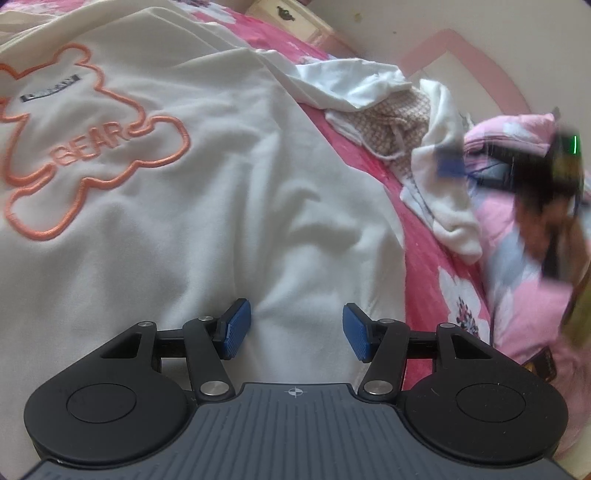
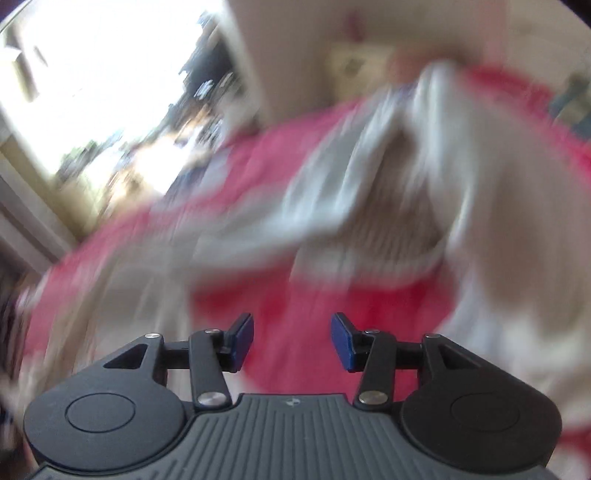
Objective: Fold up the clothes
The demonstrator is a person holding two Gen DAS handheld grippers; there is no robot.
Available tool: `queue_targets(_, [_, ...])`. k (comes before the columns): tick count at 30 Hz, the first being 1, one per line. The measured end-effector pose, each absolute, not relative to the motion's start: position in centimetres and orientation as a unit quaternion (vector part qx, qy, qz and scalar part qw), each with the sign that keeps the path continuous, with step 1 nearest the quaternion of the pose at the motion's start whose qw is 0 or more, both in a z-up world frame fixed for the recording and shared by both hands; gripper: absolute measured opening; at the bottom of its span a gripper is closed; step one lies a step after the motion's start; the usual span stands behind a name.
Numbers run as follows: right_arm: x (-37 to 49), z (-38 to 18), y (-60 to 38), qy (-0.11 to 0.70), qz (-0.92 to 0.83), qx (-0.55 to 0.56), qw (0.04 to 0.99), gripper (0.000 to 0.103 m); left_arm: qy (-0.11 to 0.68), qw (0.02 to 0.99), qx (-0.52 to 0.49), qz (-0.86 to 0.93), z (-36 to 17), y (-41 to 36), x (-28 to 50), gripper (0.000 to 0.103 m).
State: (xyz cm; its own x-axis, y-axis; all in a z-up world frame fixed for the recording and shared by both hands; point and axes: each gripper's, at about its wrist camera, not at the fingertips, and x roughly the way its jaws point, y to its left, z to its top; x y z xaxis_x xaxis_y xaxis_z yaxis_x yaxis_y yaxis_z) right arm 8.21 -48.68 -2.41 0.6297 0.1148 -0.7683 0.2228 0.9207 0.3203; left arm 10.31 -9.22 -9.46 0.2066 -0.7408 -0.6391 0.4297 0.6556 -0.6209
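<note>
A cream sweatshirt (image 1: 221, 177) with an orange bear outline and the word BEAR lies spread over a pink bed. My left gripper (image 1: 296, 330) hovers open just above its lower part, nothing between the blue pads. A heap of other clothes (image 1: 388, 110), white pieces and a beige checked one, lies beyond it to the right. The other gripper (image 1: 554, 184), blurred by motion, shows at the far right in the left wrist view. In the right wrist view my right gripper (image 2: 291, 341) is open over the pink sheet, with the blurred white and beige clothes (image 2: 388, 184) ahead.
The pink bedsheet (image 1: 424, 258) with white flowers covers the bed. A pink floral pillow or quilt (image 1: 517, 240) lies at the right. A cream drawer unit (image 1: 295, 18) stands behind the bed. A bright window (image 2: 92, 92) shows at the left of the right wrist view.
</note>
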Motion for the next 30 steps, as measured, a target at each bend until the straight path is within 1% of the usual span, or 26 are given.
queue_targets(3, [7.1,-6.9,-48.6,0.461,0.013,0.238,0.855,0.049,0.5,0.755,-0.153,-0.396,-8.1,-7.0,9.1,0.056])
queue_targets(5, [7.2,-9.1,-48.7,0.473,0.035,0.25,0.844,0.049,0.515,0.741,-0.155,-0.402,-7.5,-4.5,7.9,0.056])
queue_targets(10, [7.7,-10.9,-49.1,0.453,0.059,0.278,0.845,0.051,0.57,0.714,-0.137,-0.384,-6.8,1.9,3.4,0.056])
queue_targets(15, [7.1,-11.4,-49.2,0.461,0.102,0.284,0.834,0.051,0.631,0.687,-0.145,-0.33,-8.0,6.0,-0.3,0.056])
queue_targets(21, [6.8,-11.1,-50.1,0.45,0.096,0.294,0.838,0.051,0.655,0.664,-0.185,-0.31,-10.7,6.2,-2.4,0.056])
queue_targets(28, [7.0,-11.6,-49.7,0.46,0.116,0.293,0.83,0.051,0.649,0.649,-0.235,-0.321,-12.6,4.6,-3.1,0.055])
queue_targets(30, [7.1,-11.7,-49.8,0.461,0.114,0.293,0.83,0.049,0.647,0.649,-0.24,-0.321,-12.9,4.1,-3.1,0.055])
